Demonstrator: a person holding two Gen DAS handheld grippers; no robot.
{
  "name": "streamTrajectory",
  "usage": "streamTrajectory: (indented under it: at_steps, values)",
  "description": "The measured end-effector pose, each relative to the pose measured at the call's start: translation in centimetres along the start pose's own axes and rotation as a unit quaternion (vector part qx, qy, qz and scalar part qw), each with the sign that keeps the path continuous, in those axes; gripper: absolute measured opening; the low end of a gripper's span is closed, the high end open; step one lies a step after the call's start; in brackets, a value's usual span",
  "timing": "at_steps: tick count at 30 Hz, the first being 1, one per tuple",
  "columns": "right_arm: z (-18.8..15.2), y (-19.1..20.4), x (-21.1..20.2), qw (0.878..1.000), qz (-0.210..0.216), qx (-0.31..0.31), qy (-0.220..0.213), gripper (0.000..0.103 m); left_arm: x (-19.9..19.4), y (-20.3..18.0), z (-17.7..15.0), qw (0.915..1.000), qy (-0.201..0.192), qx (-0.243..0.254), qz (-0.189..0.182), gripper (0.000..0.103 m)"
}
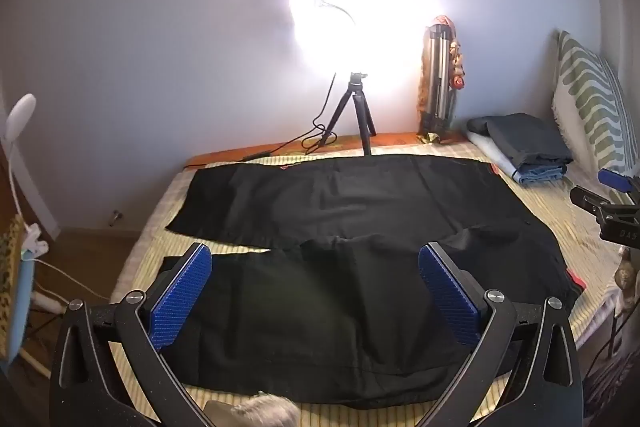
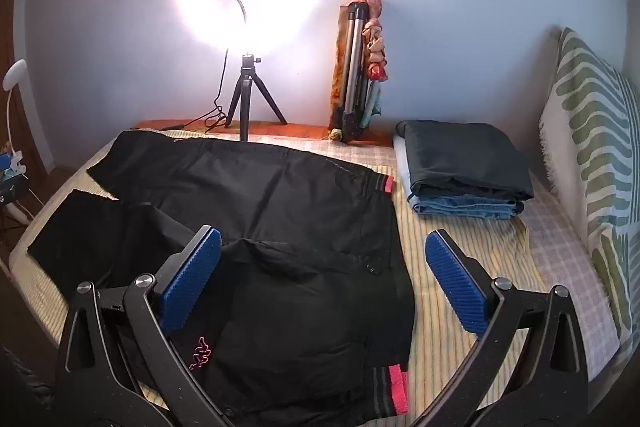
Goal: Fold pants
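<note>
The bed (image 2: pixel 460 247), covered in a pale striped mat, carries everything here. Black pants (image 1: pixel 340 211) lie spread flat across it, the 2 legs side by side and slightly apart at the cuffs, the waistband with its pink trim (image 2: pixel 398 387) toward the right. At the head end a striped green and white pillow (image 2: pixel 596 147) leans upright. Just beside it sits a stack of folded clothes (image 2: pixel 464 171) (dark on top, denim below), apart from the pants. Against the wall stands a lit ring light on a small tripod (image 2: pixel 248 99), with a folded tripod (image 2: pixel 352 67) near it. The left gripper (image 1: pixel 316 279) hovers wide open over the nearer leg, holding nothing. The right gripper (image 2: pixel 324 267) is equally wide, empty, above the waist area.
</note>
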State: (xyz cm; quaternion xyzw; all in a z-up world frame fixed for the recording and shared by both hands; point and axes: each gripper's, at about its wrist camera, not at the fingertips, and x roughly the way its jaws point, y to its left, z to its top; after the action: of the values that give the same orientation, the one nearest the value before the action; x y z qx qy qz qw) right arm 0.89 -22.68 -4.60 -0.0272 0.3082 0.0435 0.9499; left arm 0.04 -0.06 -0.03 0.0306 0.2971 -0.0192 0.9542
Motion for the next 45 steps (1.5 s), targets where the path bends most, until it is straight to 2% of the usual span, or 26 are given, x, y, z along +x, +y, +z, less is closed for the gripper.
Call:
streamTrajectory:
  at_steps: [3, 4, 8, 9, 22, 45]
  values:
    - [0.1, -0.8, 0.1, 1.000, 0.001, -0.006, 0.001, 0.103, 0.0, -0.1, 0.0, 0.9999, 0.001, 0.004, -0.012, 0.103]
    - [-0.1, 0.0, -0.2, 0.999, -0.028, -0.028, -0.019, 0.103, 0.0, -0.1, 0.0, 0.9999, 0.001, 0.004, -0.013, 0.103]
    - [-0.1, -0.1, -0.1, 0.999, -0.031, -0.027, -0.018, 0.103, 0.0, 0.4, 0.1, 0.9994, 0.005, 0.002, -0.034, 0.103]
    - [-0.1, -0.1, -0.1, 0.999, -0.032, -0.027, -0.018, 0.103, 0.5, 0.3, -0.4, 0.9999, -0.002, 0.008, -0.007, 0.103]
    - [-0.2, -1.4, -0.3, 0.999, -0.044, -0.014, -0.018, 0.103, 0.5, 0.7, -0.2, 1.0000, -0.002, -0.005, -0.003, 0.103]
    - [-0.2, -1.1, -0.1, 0.999, -0.046, -0.017, -0.012, 0.103, 0.1, 0.5, 0.0, 0.9999, -0.006, -0.008, 0.000, 0.103]
